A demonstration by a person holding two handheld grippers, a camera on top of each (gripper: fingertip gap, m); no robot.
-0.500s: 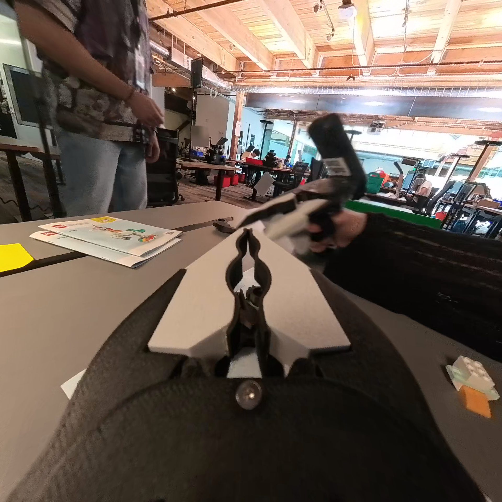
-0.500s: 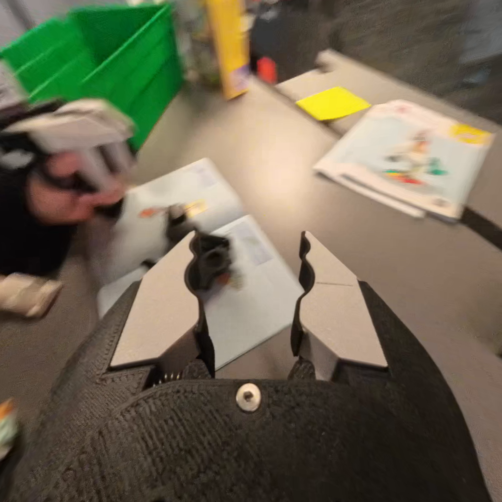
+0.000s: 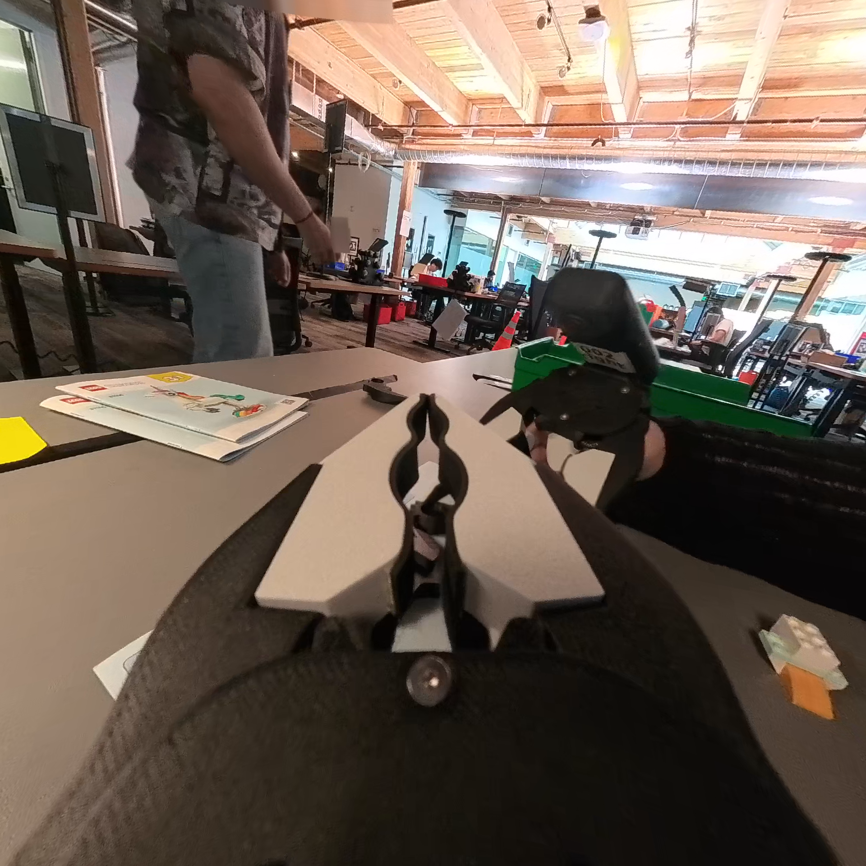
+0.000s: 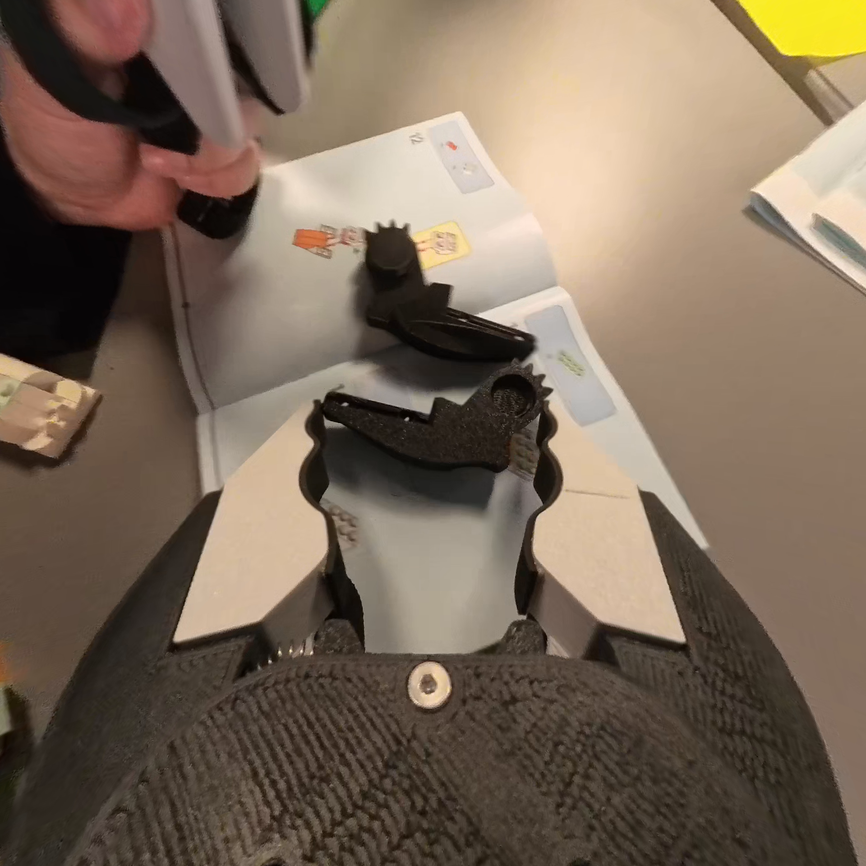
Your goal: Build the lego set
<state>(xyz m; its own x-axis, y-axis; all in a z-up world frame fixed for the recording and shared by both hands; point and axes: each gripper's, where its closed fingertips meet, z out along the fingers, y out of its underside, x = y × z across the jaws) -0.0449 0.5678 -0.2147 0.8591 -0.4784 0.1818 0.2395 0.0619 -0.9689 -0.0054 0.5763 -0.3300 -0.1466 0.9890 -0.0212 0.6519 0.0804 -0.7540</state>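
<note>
Right wrist view: right tongs (image 4: 431, 421) wide over open booklet (image 4: 281, 300); left tongs (image 3: 427, 403) pinched together.

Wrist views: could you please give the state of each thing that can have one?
left gripper: jaws shut.
right gripper: jaws open.
instruction booklet: open.
two stacked booklets: closed.
two black toothed parts: separate, lying on the open booklet.
Lego assembly: partly built, untouched.
</note>
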